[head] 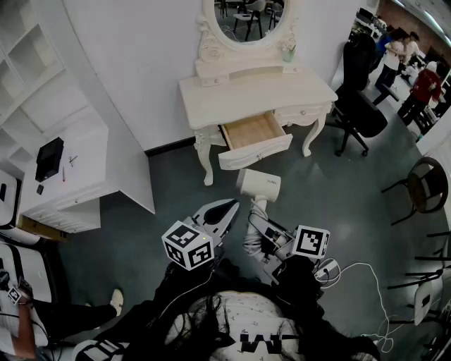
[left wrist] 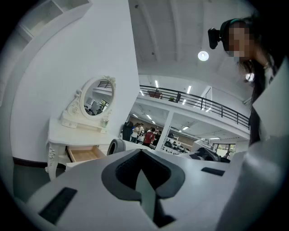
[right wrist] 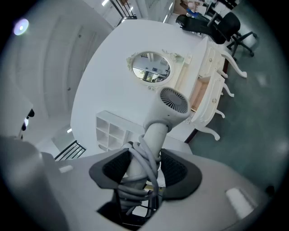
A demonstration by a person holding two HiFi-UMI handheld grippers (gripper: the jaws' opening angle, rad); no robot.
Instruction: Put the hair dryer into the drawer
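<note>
A white hair dryer (head: 258,185) hangs in the air just in front of the white dressing table (head: 211,92), whose wooden drawer (head: 252,131) stands pulled open. My right gripper (head: 266,236) is shut on the dryer's handle, with the grey cord wound round it. In the right gripper view the hair dryer (right wrist: 169,106) points its rear grille back at me between the pads of the right gripper (right wrist: 144,164), and the drawer (right wrist: 198,92) lies beyond. My left gripper (head: 220,213) floats beside it, shut and empty. The left gripper (left wrist: 143,173) faces the drawer (left wrist: 83,154).
An oval mirror (head: 246,17) tops the table. A black office chair (head: 359,113) stands right of it, another chair (head: 423,187) further right. White shelving and a desk (head: 63,169) fill the left. A white cable (head: 366,282) lies on the floor. People (head: 405,56) stand far back.
</note>
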